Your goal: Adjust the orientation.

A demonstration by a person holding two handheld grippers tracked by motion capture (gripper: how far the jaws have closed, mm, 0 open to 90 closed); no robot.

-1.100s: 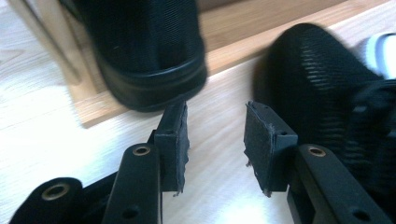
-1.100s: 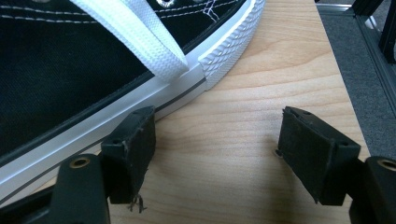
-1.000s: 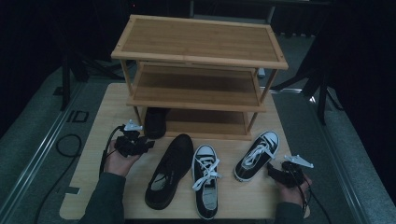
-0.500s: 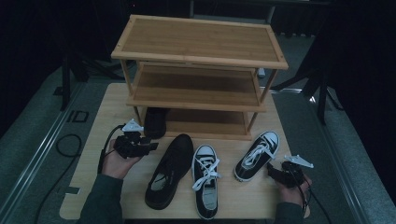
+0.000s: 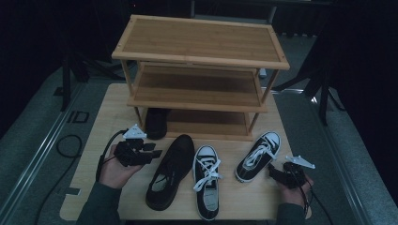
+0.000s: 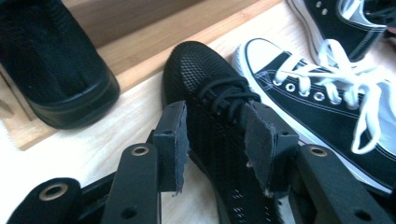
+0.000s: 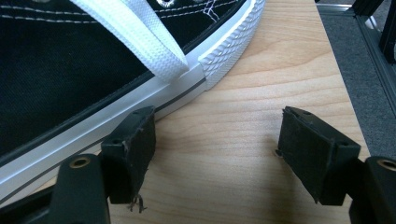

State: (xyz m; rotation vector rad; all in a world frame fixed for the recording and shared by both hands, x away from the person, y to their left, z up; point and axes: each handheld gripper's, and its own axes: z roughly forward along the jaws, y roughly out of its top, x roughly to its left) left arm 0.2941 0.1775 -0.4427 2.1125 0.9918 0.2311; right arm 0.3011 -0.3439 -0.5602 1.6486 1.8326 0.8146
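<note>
Two grippers released, left gripper (image 6: 215, 140) over black shoe (image 6: 210, 107), right gripper (image 7: 217, 154) beside sneaker (image 7: 93, 70), cropped.

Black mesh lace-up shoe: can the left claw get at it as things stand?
Probably yes. The left claw is open beside the black mesh lace-up shoe, aimed at its laced top, with nothing between; the black-and-white canvas sneaker lies on its far side.

My left gripper (image 5: 157, 153) is black, with a grey three-cornered plate, brass-ringed screw holes, frayed dark pads (image 6: 179, 144), a trailing black cable and grey-green sleeves.
</note>
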